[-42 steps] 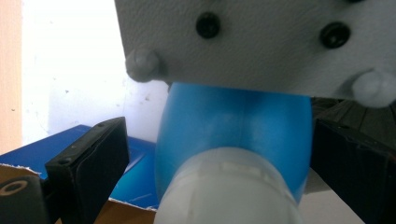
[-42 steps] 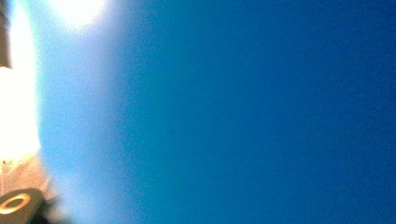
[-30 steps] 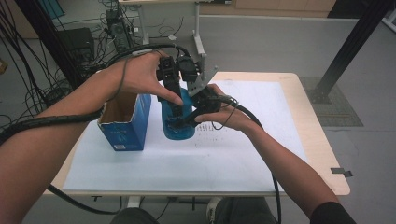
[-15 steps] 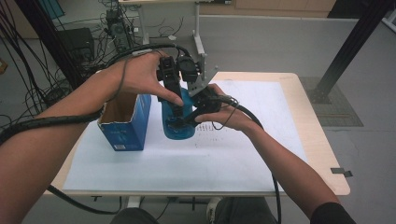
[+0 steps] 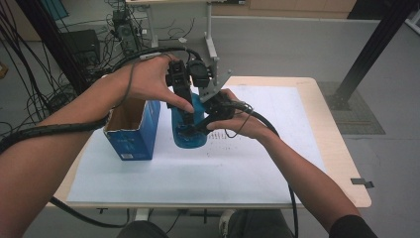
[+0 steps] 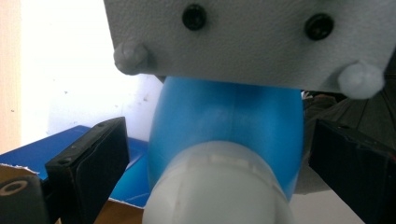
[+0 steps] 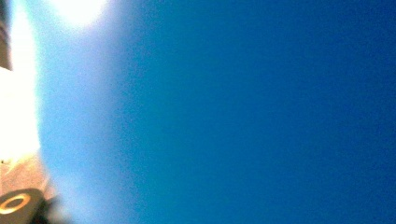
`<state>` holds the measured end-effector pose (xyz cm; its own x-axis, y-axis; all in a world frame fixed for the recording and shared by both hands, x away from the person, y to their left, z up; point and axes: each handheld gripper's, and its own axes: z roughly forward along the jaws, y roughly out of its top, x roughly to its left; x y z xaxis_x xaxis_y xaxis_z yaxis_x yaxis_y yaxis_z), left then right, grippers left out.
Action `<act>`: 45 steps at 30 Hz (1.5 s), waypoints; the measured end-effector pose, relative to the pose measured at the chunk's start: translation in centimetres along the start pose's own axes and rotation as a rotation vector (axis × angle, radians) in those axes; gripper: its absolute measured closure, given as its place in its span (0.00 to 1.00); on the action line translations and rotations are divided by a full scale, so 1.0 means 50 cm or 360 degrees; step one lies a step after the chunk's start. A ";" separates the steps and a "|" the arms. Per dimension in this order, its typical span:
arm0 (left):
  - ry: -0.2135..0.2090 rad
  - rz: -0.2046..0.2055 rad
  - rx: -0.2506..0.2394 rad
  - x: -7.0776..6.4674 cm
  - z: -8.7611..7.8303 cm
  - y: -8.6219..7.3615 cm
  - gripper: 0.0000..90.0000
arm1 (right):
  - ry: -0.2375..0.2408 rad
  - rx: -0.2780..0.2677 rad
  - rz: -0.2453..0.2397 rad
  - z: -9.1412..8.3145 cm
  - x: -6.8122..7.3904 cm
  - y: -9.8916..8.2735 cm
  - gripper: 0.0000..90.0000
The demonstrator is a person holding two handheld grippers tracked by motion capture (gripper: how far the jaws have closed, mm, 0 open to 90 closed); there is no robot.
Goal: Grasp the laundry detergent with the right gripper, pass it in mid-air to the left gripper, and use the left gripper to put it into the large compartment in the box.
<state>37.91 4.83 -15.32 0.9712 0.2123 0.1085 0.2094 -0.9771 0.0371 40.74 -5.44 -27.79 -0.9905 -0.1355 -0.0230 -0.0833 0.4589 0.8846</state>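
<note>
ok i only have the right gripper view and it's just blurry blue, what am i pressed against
Observer: A blue bottle standing on the white sheet; the high view shows the right gripper clamped on its side.
Operator: where's the other gripper
Observer: The left gripper is over the top of the bottle, its jaws either side of the white cap with gaps showing, so not gripping.
Operator: anything close by i could knock
Observer: An open blue carton stands upright just to the bottle's left in the high view, apart from it.
</note>
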 end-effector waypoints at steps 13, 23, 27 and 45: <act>0.0013 0.0003 0.0005 0.000 -0.005 -0.002 0.07 | 0.0018 0.0002 0.0027 0.001 0.004 0.001 0.48; 0.0013 -0.0002 0.0004 -0.001 -0.004 -0.003 0.07 | -0.0002 0.0016 -0.0011 0.002 0.001 0.002 0.48; 0.0020 0.0001 0.0010 -0.001 -0.003 -0.003 0.07 | -0.0006 0.0024 -0.0010 0.002 0.002 0.002 0.48; 0.0017 0.0008 0.0018 -0.001 0.002 -0.001 0.07 | -0.0002 0.0022 -0.0022 0.001 0.003 0.004 0.48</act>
<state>37.88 4.90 -15.44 0.9709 0.2076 0.1190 0.2060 -0.9782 0.0254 40.57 -5.34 -27.62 -0.9894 -0.1407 -0.0358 -0.0985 0.4690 0.8777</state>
